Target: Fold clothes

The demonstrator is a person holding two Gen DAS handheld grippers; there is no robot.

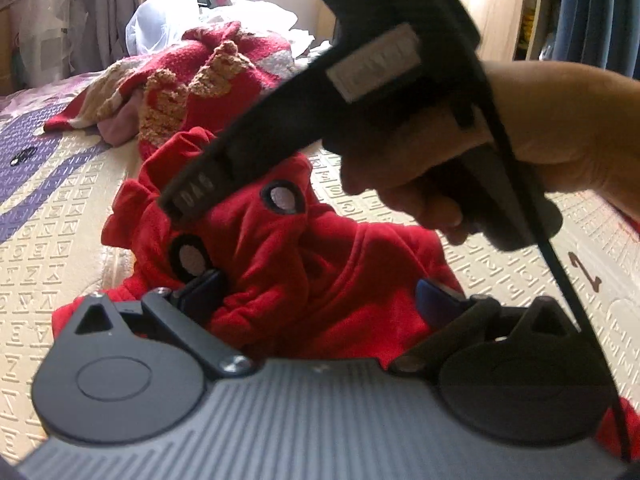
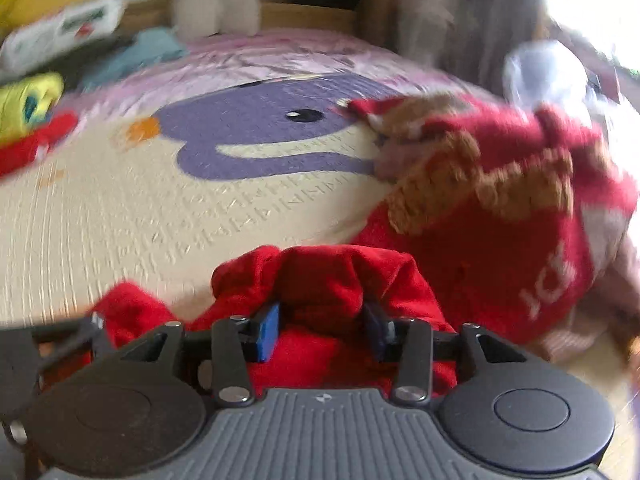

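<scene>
Right gripper [image 2: 322, 330]: jaws are set apart around a raised ridge of the red garment [image 2: 324, 276]; whether the pads press on it cannot be told through the blur.
Left gripper [image 1: 320, 300]: jaws are spread wide, with the garment bunched between the pads; no pinch is seen.
Garment: it lies crumpled on the mat [image 1: 60, 216], likely being gathered for a fold.
Sweater [image 2: 492, 216]: a second red knit is heaped just behind the garment.
Hand [image 1: 532, 152]: it holds the right gripper above the garment.
Hidden: the garment's near edge is covered by both gripper bodies.
</scene>
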